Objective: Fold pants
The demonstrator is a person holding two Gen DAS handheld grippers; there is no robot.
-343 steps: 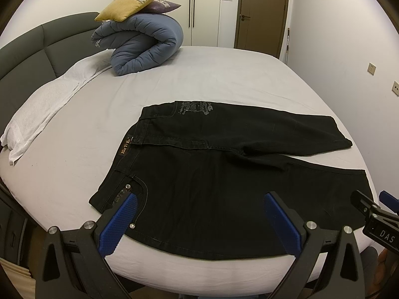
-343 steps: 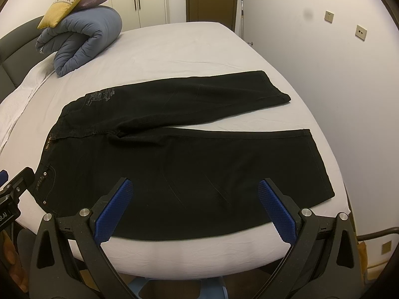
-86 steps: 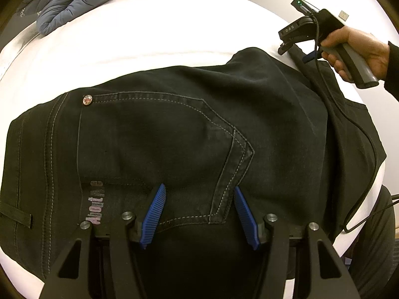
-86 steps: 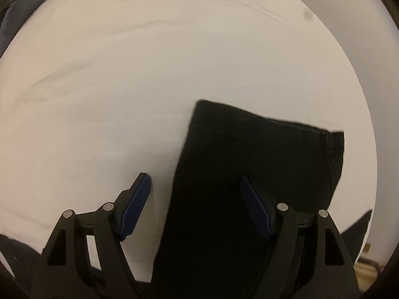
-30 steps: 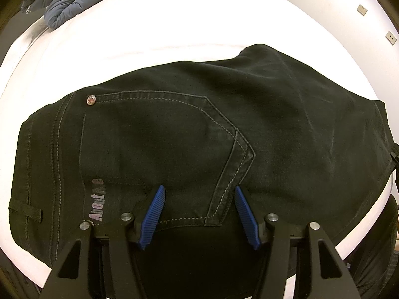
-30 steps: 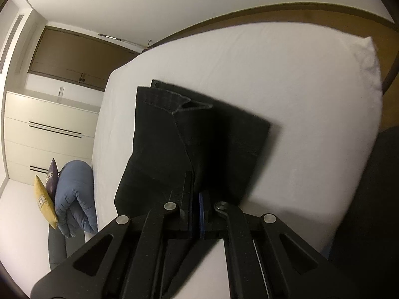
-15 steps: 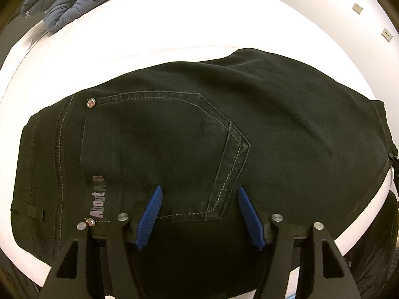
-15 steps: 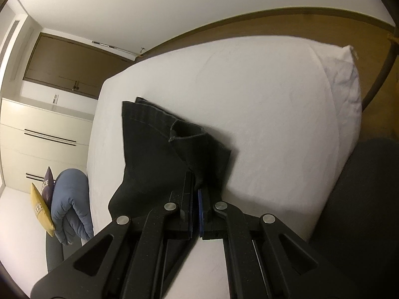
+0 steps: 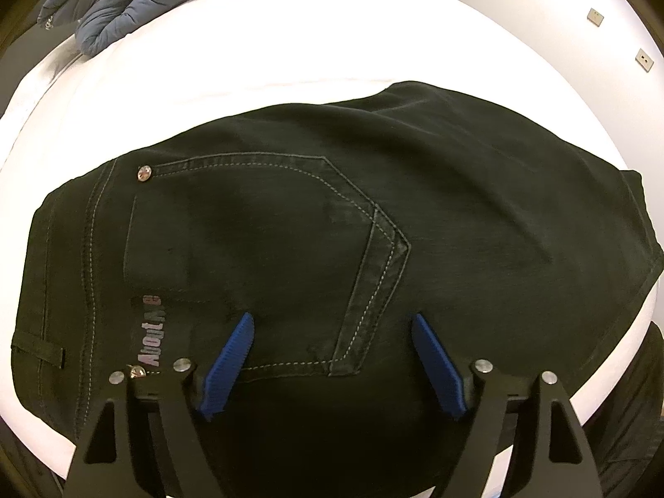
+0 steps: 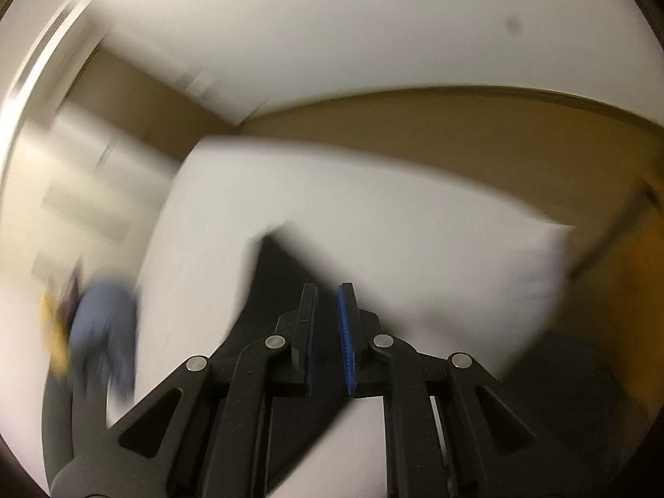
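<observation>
Since the earlier frames, the black denim pants point(image 9: 340, 249) have been doubled leg over leg and the seat with its stitched back pocket point(image 9: 265, 257) now faces up; the right claw point(image 10: 328, 311) has risen off the cuff end, and its view is smeared by motion.

Claw states: the left claw point(image 9: 332, 357) stands with its blue pads spread wide over the pocket's lower seam, nothing pinched; its jaws have just been opening. The right claw shows a narrow gap between its pads, its jaws have just been opening, and no fabric can be made out between them.

Location: the pants lie on the white bed point(image 9: 332, 41), close to its near edge, well apart from the rolled blue-grey duvet point(image 9: 124, 4).

Hazards, as judgement:
- Released cuff layers may spring apart or lie skewed, giving a crooked next fold.
- The near portion lies at the mattress edge; dragging it could pull the garment off.
- A shallow regrasp could catch only the top layer and separate the legs.
</observation>
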